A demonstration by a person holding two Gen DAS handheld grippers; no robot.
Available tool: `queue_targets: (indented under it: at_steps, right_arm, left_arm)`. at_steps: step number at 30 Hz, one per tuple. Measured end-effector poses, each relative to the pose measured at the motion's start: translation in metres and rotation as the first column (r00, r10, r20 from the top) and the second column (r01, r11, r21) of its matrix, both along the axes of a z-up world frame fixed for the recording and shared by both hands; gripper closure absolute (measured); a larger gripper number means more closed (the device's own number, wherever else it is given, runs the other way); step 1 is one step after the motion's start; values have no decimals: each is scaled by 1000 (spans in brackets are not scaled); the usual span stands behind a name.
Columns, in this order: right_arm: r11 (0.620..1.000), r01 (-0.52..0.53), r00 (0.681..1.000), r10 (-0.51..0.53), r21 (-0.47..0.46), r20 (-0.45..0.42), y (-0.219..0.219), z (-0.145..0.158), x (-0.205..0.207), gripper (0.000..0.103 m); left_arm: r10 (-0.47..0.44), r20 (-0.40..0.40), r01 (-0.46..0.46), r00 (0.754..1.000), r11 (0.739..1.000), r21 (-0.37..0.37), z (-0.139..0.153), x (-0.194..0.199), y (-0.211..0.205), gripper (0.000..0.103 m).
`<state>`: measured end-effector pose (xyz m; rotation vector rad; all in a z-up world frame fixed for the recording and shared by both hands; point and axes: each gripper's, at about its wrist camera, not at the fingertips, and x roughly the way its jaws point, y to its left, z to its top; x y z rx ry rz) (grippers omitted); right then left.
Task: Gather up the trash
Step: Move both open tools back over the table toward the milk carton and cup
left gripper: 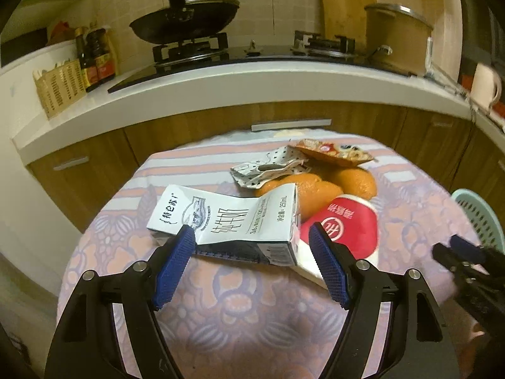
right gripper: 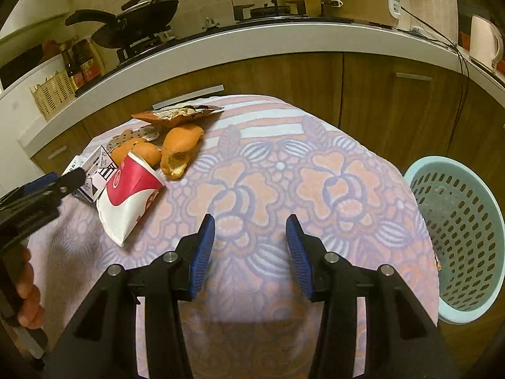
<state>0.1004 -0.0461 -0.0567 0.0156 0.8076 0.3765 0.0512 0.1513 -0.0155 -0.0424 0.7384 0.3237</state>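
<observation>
The trash lies in a loose heap on the far left part of the tabletop (right gripper: pixel 284 170), which is covered with a flowered pink and lilac cloth. Nearest the left tongs (left gripper: pixel 251 240) is a crushed white milk carton (left gripper: pixel 233 221), lying flat; the tongs are spread wide with nothing pinched, the left blue pad just over the carton's near edge and the right pad by the red and white paper cup (left gripper: pixel 344 224) — whether either pad touches cannot be told. The flattened cup lies on its side, touching the carton. Behind them sit pieces of orange peel (right gripper: pixel 180 148), a crumpled spotted wrapper (left gripper: pixel 268 170) and an orange snack bag (left gripper: pixel 334 153) at the back of the heap. The right tongs (right gripper: pixel 251 230) hover over bare cloth, well apart from the heap, partly spread and empty. A pale green perforated basket (right gripper: pixel 454 230) stands beside the tabletop on the right, lower than its edge.
</observation>
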Motion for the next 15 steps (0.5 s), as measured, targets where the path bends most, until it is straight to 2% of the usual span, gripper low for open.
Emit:
queue_targets:
  at_steps: [2,7,11,15]
  right_arm:
    - [1000,-6,1000,6,-3,5,1,0,-1,59]
    - [1000,-13,1000,13,3,11,1,1,-3,57]
    - [1000,-17,1000,17,3,17,1,2,-4,57]
    - [1000,-23,999,23,-2,25,3,2,-6,55]
  left_arm:
    - [18,-19,-17,1000,1000,23,-5,5,2,31]
    - [30,-31,-30,999,999,11,-8,-4,12,31]
    - [54,-36,-54,998,999,3,-8,-22,29,32]
    - [117,-42,-119,992,992,-34,-9,-51,64,32]
